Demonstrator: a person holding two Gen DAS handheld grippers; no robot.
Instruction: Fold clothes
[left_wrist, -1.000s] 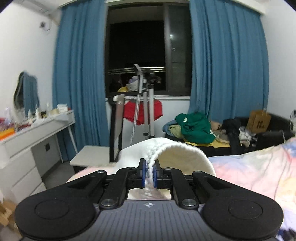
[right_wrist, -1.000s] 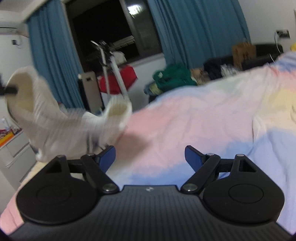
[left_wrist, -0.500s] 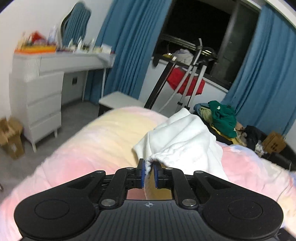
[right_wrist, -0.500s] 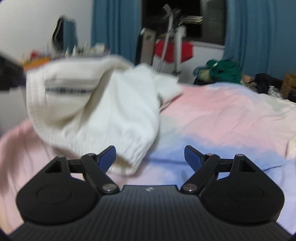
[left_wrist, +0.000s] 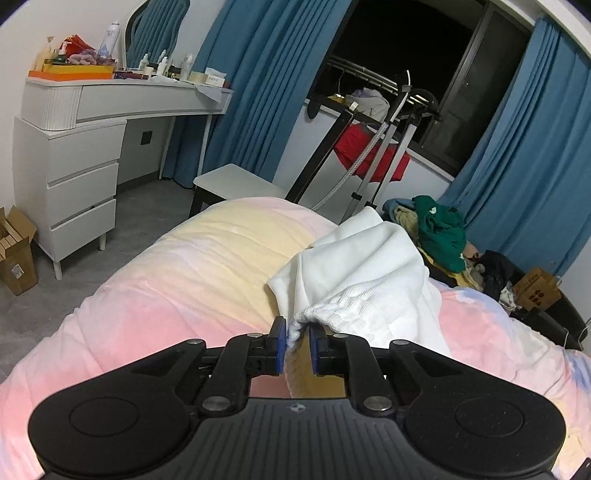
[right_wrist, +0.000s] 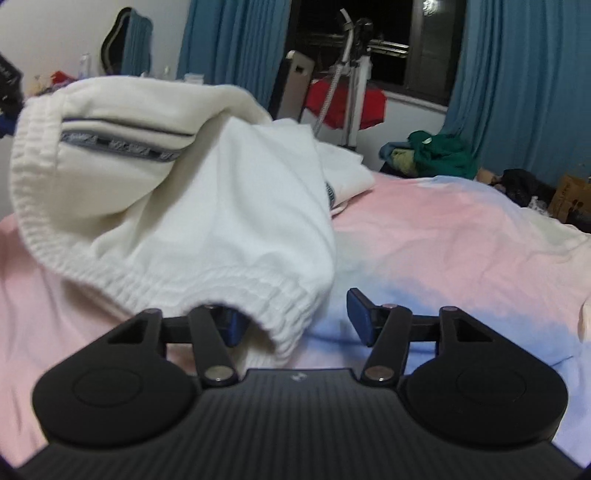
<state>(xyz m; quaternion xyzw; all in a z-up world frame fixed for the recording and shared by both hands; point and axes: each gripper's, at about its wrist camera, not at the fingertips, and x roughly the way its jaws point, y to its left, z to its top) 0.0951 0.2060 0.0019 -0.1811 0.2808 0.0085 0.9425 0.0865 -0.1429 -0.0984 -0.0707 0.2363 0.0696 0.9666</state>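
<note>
Left gripper (left_wrist: 297, 345) pinches the ribbed elastic waistband of the white knitted trousers (left_wrist: 373, 273), jaws pressed onto the hem so the garment hangs up off the pastel pink-and-yellow quilted bedspread (left_wrist: 192, 273); the cloth trails away toward one o'clock; in the right wrist view the right gripper (right_wrist: 295, 317) sits with jaws spread wide, waistband (right_wrist: 236, 288) drooping over its left finger at ten o'clock, probably lining up a second grab so the waist can be stretched flat for folding.
</note>
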